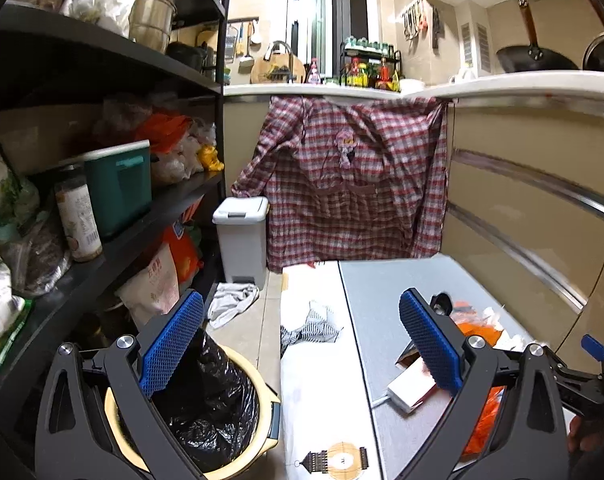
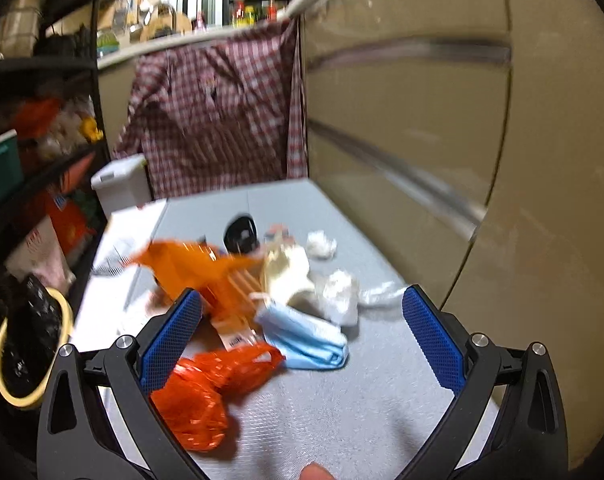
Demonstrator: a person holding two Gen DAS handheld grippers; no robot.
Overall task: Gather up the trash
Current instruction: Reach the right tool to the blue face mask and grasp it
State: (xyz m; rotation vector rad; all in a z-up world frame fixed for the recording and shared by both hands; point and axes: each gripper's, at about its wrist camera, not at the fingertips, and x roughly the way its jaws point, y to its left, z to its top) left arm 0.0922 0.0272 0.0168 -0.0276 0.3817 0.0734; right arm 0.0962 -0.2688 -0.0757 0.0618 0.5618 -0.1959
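Lying in a heap on the grey textured tabletop [image 2: 342, 400], the trash sits between my right gripper's [image 2: 302, 344] fingers, which are spread wide with nothing in them. Closest is a crumpled red-orange plastic mesh bag [image 2: 209, 392] at about 7 o'clock, touching the left blue pad. Just beside it at 12 o'clock lies a folded pale-blue face mask [image 2: 310, 340]; beyond that, an orange cellophane wrapper [image 2: 193, 268], blurred, a cream paper wad [image 2: 285, 272] and white crumpled tissues [image 2: 342, 292]. A small black round object [image 2: 241, 234] lies farther back.

My left gripper [image 1: 302, 344] is equally wide and empty. Under its left finger, at 7 o'clock, stands the cream round bin lined with a black plastic bag [image 1: 209, 396], on the floor just beside the table. A white and red carton [image 1: 412, 390] lies by its right pad. At 12 o'clock, a red plaid shirt [image 1: 350, 184] hangs from the white counter [image 1: 502, 82], and a grey pedal bin [image 1: 241, 236] is next to black shelving [image 1: 101, 248].
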